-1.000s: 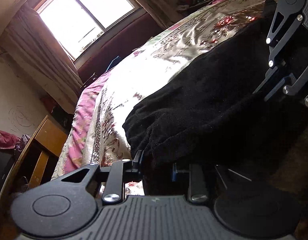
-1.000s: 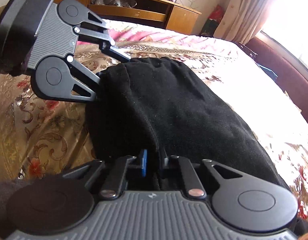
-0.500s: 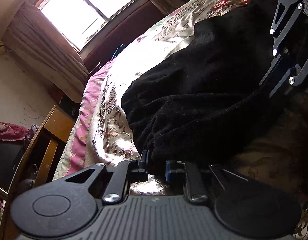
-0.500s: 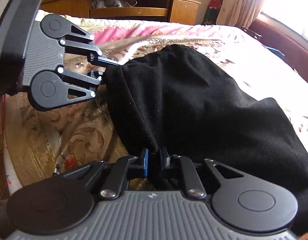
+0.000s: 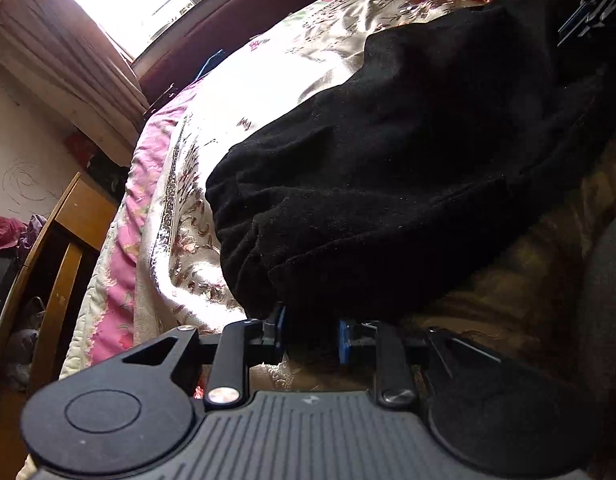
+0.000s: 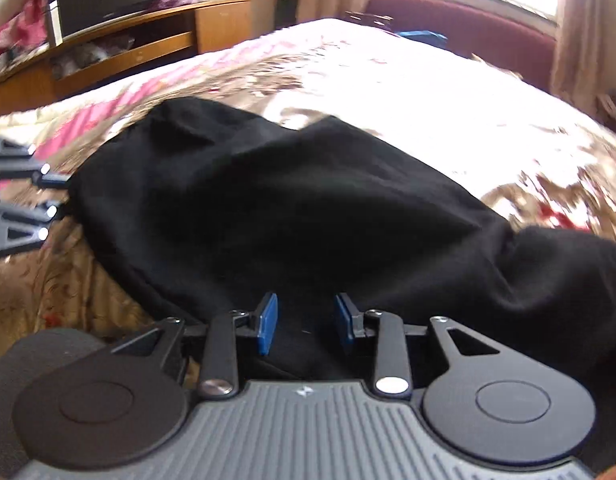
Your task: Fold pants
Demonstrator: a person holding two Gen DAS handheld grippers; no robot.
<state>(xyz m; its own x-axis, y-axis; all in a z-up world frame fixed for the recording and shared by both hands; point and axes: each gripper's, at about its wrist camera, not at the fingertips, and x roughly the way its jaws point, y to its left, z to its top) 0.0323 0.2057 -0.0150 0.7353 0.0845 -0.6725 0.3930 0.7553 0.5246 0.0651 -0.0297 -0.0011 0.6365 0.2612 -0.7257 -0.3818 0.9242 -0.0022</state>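
Note:
The black pants (image 5: 408, 168) lie folded in a thick heap on the floral bedspread (image 5: 236, 92). My left gripper (image 5: 310, 330) is open, its blue pads apart just below the near hem of the pants. My right gripper (image 6: 304, 322) is open too, blue pads apart over the near edge of the pants (image 6: 292, 208). The right gripper shows at the top right of the left wrist view (image 5: 588, 16). The left gripper shows at the left edge of the right wrist view (image 6: 24, 200), at the pants' far corner.
The bed's pink border (image 5: 124, 240) drops off at the left. A wooden cabinet (image 6: 140, 40) stands beyond the bed. A window with curtains (image 5: 120, 12) and a dark red ledge (image 6: 460, 28) lie past the far side.
Both grippers have opened and let go of the pants, which now rest on the bed. The right gripper has swung and pulled back; the pants lie lower and flatter.

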